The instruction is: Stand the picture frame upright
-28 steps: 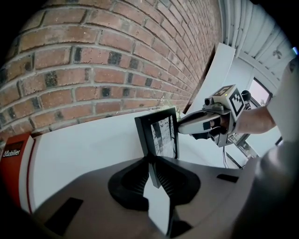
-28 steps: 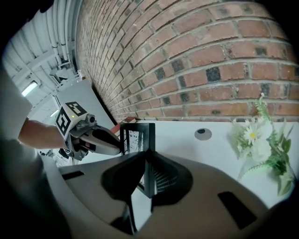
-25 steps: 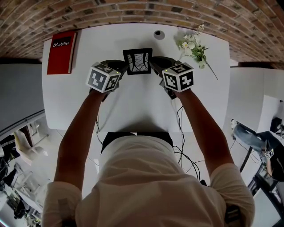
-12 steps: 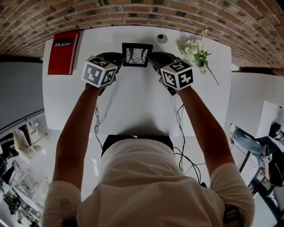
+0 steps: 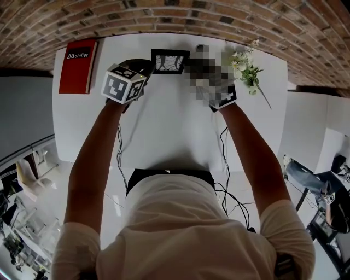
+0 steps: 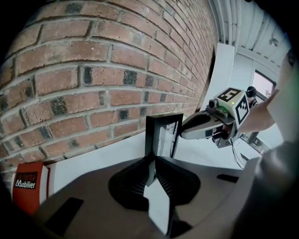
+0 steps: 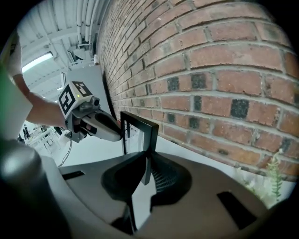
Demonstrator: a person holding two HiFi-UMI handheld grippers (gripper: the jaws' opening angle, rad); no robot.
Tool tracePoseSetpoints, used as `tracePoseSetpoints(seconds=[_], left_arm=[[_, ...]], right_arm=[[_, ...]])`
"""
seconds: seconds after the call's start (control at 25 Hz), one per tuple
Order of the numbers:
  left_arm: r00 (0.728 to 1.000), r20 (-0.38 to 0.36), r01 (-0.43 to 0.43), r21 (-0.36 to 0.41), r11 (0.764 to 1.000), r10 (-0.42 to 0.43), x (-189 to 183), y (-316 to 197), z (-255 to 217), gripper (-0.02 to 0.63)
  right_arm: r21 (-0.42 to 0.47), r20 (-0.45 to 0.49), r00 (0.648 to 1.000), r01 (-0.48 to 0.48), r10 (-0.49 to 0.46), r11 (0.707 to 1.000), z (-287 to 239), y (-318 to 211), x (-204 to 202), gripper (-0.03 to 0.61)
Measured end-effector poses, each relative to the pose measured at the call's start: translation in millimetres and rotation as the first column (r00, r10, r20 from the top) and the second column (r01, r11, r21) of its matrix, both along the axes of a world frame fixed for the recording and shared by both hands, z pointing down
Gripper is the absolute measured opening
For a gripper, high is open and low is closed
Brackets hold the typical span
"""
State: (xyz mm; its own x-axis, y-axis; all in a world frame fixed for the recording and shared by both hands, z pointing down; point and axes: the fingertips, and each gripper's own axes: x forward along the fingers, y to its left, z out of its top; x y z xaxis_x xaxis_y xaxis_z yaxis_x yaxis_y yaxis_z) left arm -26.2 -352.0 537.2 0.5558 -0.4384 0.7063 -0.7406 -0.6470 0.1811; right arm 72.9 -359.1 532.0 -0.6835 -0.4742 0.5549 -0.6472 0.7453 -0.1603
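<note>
Your left gripper (image 6: 153, 162) and right gripper (image 7: 145, 163) each clamp a side edge of the picture frame (image 5: 170, 61), so it stands vertical before the brick wall (image 6: 93, 70). Gripping both sides likely stops it tipping.

The support surface is a white rectangular table (image 5: 169, 120) whose rear edge sits against a brick wall (image 5: 164, 16). A red book (image 5: 76, 64) with white lettering on its cover lies flat at the rear left corner, its long side running parallel to the left edge of the table. A sprig of white flowers (image 5: 245, 64) with green leaves lies at the rear right, its thin stem pointing toward the right edge. The picture frame (image 5: 170, 61) is positioned at the rear centre, between the book and the flowers and apart from both; contact between its lower edge and the tabletop cannot be determined.
</note>
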Motion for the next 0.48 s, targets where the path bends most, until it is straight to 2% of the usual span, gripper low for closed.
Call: tracePoseSetpoints(seconds=[0.48], left_arm=[[0.999, 0.023, 0.028, 0.023, 0.999, -0.028, -5.5, -15.4, 13.8, 0.038]], right_arm=[[0.156, -0.103, 0.994, 0.057, -0.042, 0.986, 3.3, -17.7, -7.3, 0.038]])
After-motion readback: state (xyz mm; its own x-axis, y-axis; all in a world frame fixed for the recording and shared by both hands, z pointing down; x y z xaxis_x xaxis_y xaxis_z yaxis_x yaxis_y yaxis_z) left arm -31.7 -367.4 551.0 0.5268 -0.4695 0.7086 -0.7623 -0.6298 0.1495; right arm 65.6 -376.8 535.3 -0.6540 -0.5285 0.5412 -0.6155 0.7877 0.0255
